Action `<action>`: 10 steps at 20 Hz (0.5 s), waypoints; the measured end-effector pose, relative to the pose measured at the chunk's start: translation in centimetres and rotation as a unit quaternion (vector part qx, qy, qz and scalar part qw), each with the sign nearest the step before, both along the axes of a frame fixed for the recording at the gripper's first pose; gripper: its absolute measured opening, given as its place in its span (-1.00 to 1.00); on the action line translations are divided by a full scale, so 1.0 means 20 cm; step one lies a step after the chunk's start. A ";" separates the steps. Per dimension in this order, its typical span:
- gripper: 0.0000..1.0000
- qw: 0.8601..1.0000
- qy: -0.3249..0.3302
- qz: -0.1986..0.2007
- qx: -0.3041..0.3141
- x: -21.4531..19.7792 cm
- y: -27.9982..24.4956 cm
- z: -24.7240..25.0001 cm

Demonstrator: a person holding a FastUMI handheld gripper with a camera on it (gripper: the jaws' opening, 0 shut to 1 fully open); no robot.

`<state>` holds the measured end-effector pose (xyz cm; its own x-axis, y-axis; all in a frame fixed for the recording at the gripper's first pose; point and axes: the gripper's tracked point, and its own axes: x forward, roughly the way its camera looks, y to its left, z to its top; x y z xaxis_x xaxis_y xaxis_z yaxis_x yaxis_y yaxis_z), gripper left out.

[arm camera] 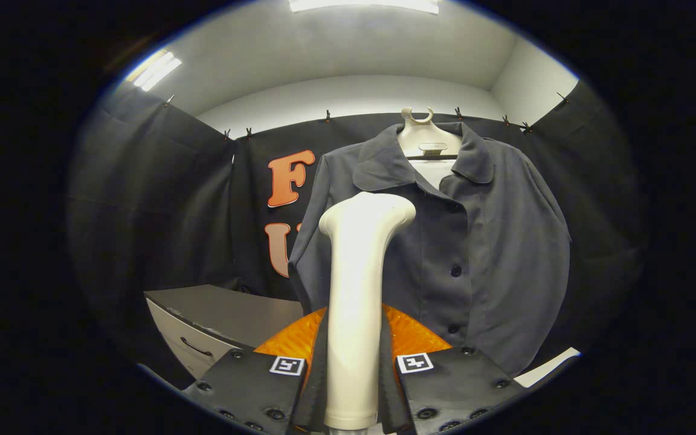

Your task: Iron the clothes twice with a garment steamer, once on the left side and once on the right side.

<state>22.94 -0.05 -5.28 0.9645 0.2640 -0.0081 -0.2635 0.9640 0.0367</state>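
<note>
The hand-held gripper (pixel 354 368) is closed on the handle of a white garment steamer (pixel 357 290), both fingers pressing its sides, so that the steamer stands upright between them with its wider head at the top, turned toward the clothing. Just beyond the steamer hangs a dark grey button-front shirt (pixel 481 241) with a rounded collar, draped on a pale hanger (pixel 422 136) whose hook rises above the neckline. The steamer head sits in front of the shirt's left half as seen from here, below the collar; whether it touches the fabric cannot be told. To the left of the fingers, lower down, stands a grey desk (pixel 227 311) with a drawer and handle on its front. Black cloth walls surround the booth, clipped along their top edge.
</note>
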 end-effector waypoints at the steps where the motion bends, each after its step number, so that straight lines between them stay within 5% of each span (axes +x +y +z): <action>1: -0.17 1.000 0.002 -0.002 0.000 0.01 -0.01 -0.01; 10: -0.17 1.000 0.021 -0.011 -0.002 0.05 -0.03 -0.10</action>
<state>23.86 -0.72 -7.26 0.9688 0.2427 -0.0493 -0.2408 0.9697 0.0423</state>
